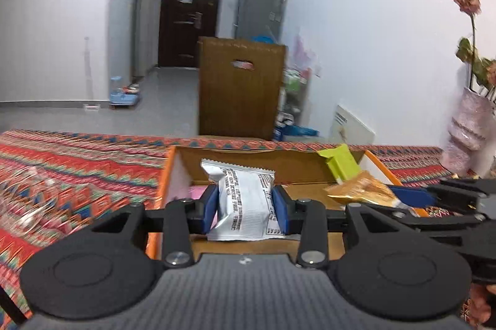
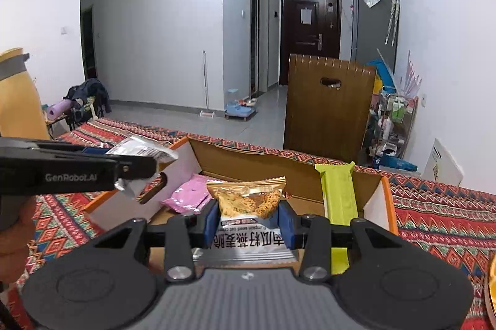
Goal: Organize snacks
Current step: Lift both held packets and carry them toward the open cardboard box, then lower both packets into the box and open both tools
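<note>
Starting at the left, my left gripper has its blue pads clamped on the two sides of a silver foil packet, a crinkled pillow-shaped wrapper with a serrated top seal and black print on its face. It hangs over the near left part of the cardboard box, which sits on a woven cloth with a red zigzag pattern that covers the table. The box is shallow and rectangular, brown inside, with white inner walls and an orange rim. In the right wrist view a flat, glossy pink packet lies on the box floor toward its left wall.

Further right, my right gripper is closed on a second snack packet, gold at the top with a picture of crumbly golden pieces and white below with printed characters; its film is shiny and wrinkled. It is over the near middle of the box. A long, flat lime-green bar wrapper leans against the far wall near the box's right corner and runs down to the near edge. At the table's right edge stands a ribbed pink vase with dried roses.
</note>
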`<state>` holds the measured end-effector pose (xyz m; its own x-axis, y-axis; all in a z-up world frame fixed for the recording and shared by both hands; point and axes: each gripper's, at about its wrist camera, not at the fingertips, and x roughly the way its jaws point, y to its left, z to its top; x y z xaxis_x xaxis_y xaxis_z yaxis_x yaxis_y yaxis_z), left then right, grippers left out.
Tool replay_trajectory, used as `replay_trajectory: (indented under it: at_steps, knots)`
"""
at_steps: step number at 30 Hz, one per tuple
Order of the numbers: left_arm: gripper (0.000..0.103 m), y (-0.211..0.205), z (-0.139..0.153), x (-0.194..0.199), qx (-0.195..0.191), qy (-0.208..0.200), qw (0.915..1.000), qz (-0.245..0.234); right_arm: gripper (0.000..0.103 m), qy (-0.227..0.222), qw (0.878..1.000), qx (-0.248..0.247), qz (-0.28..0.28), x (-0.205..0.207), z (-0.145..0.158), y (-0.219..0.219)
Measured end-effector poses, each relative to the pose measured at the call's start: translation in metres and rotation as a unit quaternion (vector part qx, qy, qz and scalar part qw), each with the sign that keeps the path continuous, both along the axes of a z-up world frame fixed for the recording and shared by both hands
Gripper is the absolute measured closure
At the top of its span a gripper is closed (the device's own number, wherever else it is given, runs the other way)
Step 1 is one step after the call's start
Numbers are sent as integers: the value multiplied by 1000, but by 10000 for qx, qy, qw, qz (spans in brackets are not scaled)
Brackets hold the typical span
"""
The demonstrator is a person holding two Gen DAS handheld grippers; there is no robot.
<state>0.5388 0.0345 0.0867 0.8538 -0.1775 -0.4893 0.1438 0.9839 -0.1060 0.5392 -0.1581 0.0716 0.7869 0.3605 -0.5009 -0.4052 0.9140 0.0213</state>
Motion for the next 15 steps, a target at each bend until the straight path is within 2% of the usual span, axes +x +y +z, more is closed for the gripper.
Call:
replay_trajectory:
  at_steps: [5, 7, 10, 15]
  knots:
    - [64, 2, 1, 45, -339, 268, 9990, -86, 63, 308, 9994, -134, -74, 52, -5, 1]
    - [64, 3, 2, 66, -453, 402, 9981, -126, 63, 539, 9985, -29, -109, 75, -9, -3]
    - [64, -3, -4, 97, -449, 713, 9964, -135, 63, 983, 9949, 152, -195, 112, -18, -7]
    - [64, -10, -30, 137, -478, 1426, 9885, -163, 63, 1519, 9876, -100, -391, 158, -41, 0]
